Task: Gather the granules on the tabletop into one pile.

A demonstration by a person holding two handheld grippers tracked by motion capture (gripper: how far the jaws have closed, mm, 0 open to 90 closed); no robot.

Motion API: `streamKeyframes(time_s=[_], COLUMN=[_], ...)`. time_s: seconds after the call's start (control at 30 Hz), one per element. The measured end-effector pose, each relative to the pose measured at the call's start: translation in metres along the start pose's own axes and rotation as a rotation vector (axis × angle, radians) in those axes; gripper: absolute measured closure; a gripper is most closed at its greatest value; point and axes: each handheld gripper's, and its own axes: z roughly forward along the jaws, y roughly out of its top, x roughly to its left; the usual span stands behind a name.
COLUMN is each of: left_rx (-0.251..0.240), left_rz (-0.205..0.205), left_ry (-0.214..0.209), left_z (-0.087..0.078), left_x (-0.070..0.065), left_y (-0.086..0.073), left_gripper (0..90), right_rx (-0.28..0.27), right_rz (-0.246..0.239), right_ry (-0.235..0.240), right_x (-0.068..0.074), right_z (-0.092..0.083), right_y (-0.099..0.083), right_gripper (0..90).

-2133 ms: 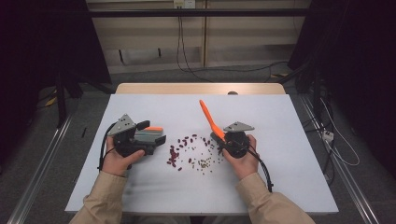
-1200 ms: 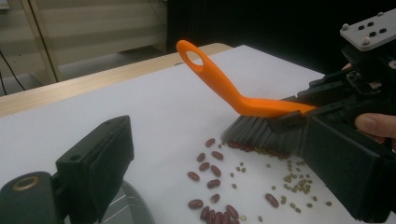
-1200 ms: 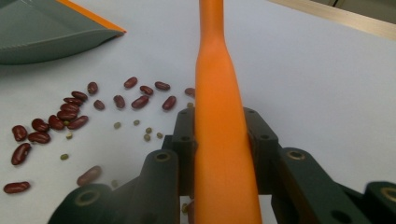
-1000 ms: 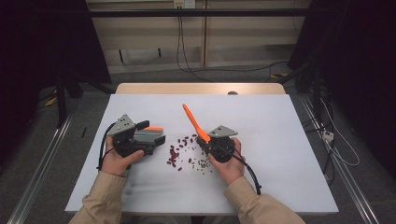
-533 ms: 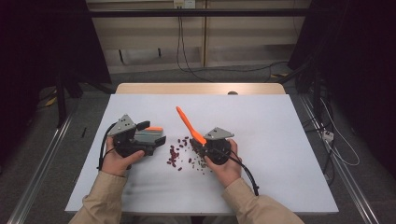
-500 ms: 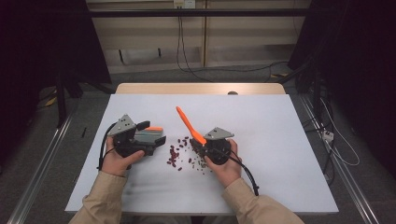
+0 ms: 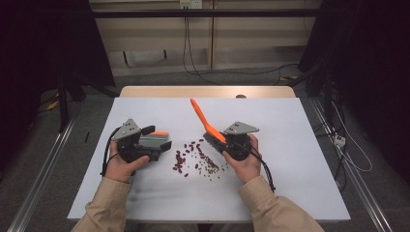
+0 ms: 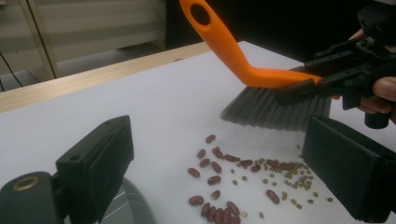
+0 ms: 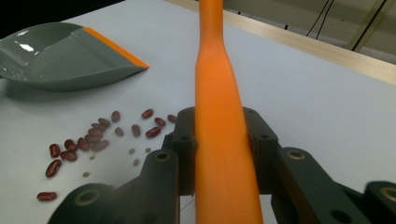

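We take the beans [image 7: 196, 157] as our landmark: a loose scatter of red kidney beans mixed with smaller greenish ones, lying on the white table [image 7: 300, 145] between the two hands. The right gripper [image 7: 212, 140] sits just right of the beans; its jaws are clamped on the orange handle of the brush [image 7: 205, 123], and in the right gripper view we see the handle [image 9: 219, 116] running straight up between the two jaws, pressed on both sides. The handle rises away from the beans toward the far side of the table. In the left gripper view the brush [image 8: 275, 100] has its grey bristles pointing down just above the far edge of the beans [image 8: 243, 175]; we cannot tell whether the bristle tips touch the table. The dustpan [image 7: 157, 140], grey with an orange lip, lies just left of the beans, its lip turned toward them; in the right gripper view the dustpan [image 9: 65, 63] rests flat on the table, near the beans [image 9: 100, 133] but apart from them. The left gripper [image 7: 164, 145] is at the dustpan. In its own view the jaws stand wide apart, with a grey rim low between them; whether they grip it we cannot tell.
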Motion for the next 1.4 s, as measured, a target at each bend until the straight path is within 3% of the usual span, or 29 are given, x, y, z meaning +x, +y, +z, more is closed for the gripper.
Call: streamKeyframes(time_s=[0.27,0.37,0.53,0.97,1.27,1.4], left_rx=[0.005,0.003,0.01,0.008,0.008,0.009], left_rz=[0.001,0.0,-0.003,-0.007,-0.016,-0.017], left_ry=[-0.002,-0.001,0.003,0.01,0.019,0.021], left_z=[0.001,0.001,0.001,0.0,-0.001,-0.001], left_x=[0.001,0.001,0.002,0.004,0.006,0.007], left_y=[-0.001,-0.001,-0.001,-0.002,-0.003,-0.003], left_gripper=[9.1,8.9,8.9,8.9,8.9,8.9], right_rx=[-0.019,-0.011,-0.008,-0.024,-0.004,0.026], right_rz=[0.002,-0.032,-0.046,-0.059,-0.072,-0.103], right_ry=[0.072,0.076,0.104,0.189,0.209,0.216], right_x=[-0.022,-0.028,-0.039,-0.057,-0.058,-0.051], right_z=[0.014,0.023,0.036,0.064,0.086,0.092], right_y=[0.002,0.004,0.008,0.023,0.019,0.016], right_gripper=[70.7,70.7,70.7,70.7,70.7,70.6])
